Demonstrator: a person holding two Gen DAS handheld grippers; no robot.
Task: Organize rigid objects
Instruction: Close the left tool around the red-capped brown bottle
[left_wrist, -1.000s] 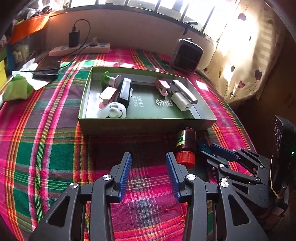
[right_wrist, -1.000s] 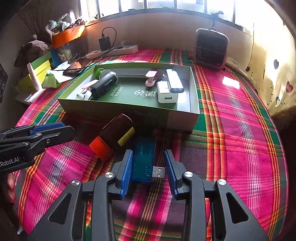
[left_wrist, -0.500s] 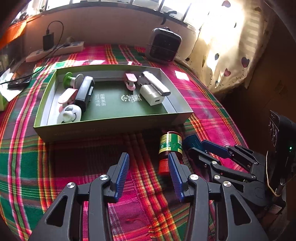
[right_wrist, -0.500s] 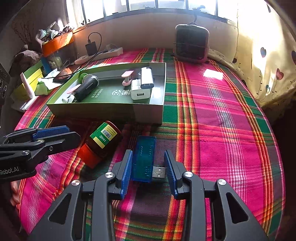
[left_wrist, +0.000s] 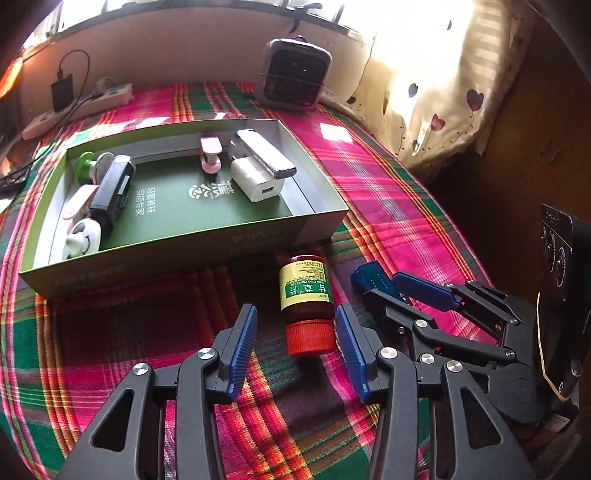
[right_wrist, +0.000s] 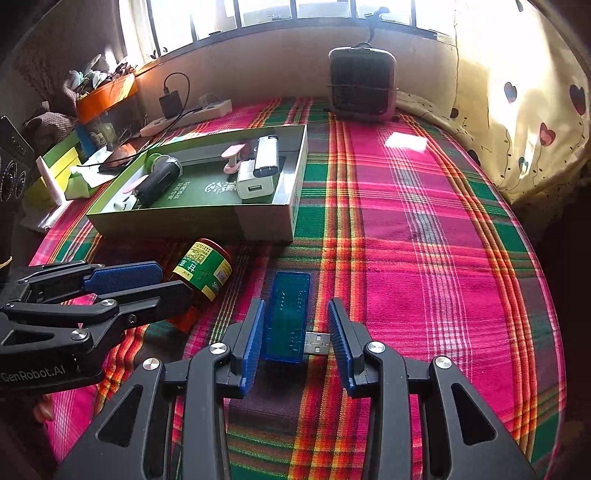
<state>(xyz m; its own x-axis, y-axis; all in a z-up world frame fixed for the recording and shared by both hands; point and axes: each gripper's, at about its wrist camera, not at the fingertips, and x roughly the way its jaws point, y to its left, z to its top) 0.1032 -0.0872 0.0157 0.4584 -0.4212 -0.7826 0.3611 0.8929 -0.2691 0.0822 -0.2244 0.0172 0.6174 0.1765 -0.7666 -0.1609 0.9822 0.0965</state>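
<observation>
A plaid cloth (right_wrist: 424, 229) of pink, green and orange covers our surface below a bright window, with a small heater (right_wrist: 362, 88) at the far edge. Our green box (left_wrist: 177, 254) holds a white charger (left_wrist: 256, 181), a silver power bank (left_wrist: 264, 153), a black device (left_wrist: 112, 190) and pink clips, with white Chinese characters printed on its floor. Our left gripper (left_wrist: 295, 332) has its fingers spread either side of a brown bottle (left_wrist: 304, 291) lying on the cloth, red cap toward us, with a yellow-green Chinese label. Our right gripper (right_wrist: 295, 336) has its fingers spread around a blue USB stick (right_wrist: 286, 314), the left pad touching it. "GenRobot.AI" reads on the left gripper's side.
</observation>
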